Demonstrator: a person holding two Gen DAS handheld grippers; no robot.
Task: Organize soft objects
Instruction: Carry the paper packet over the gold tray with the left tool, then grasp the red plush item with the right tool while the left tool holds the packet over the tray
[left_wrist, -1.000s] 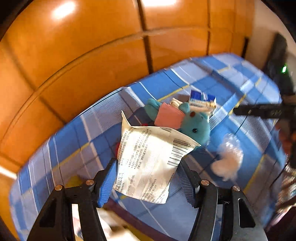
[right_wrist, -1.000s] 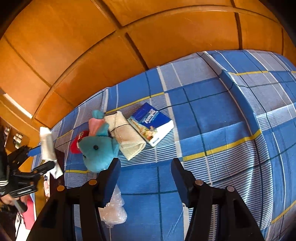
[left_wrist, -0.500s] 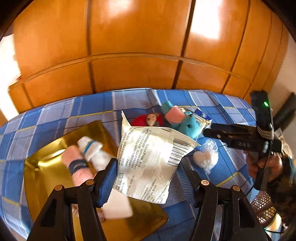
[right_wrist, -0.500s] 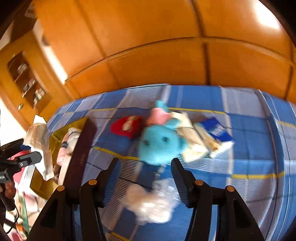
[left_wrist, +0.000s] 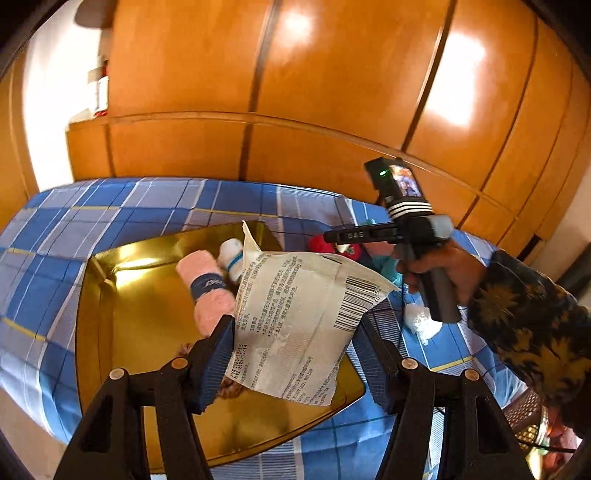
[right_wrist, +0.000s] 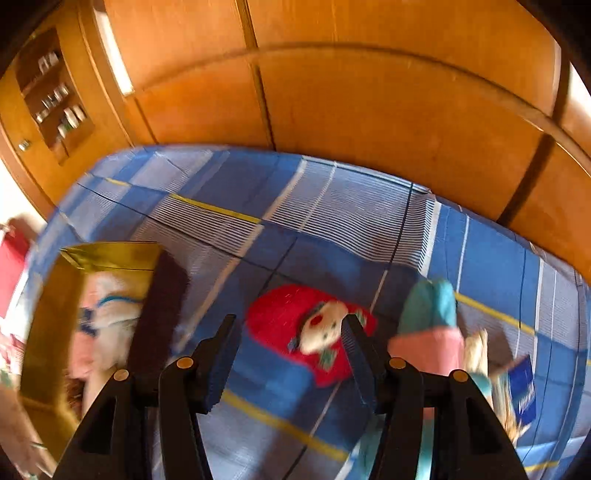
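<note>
Between the left gripper's (left_wrist: 293, 354) ribbed blue pads hangs a crinkled matt white packet (left_wrist: 299, 321) printed in black, and under it lies a mirror-glossy gold tray (left_wrist: 147, 332) holding a fuzzy pink rolled towel (left_wrist: 207, 288). Beneath the right gripper's (right_wrist: 291, 354) matt black plastic fingers sits a soft red plush pouch (right_wrist: 291, 325) on woven blue plaid cloth (right_wrist: 332, 221). Behind both stand glossy varnished wooden panels (left_wrist: 314, 92).
</note>
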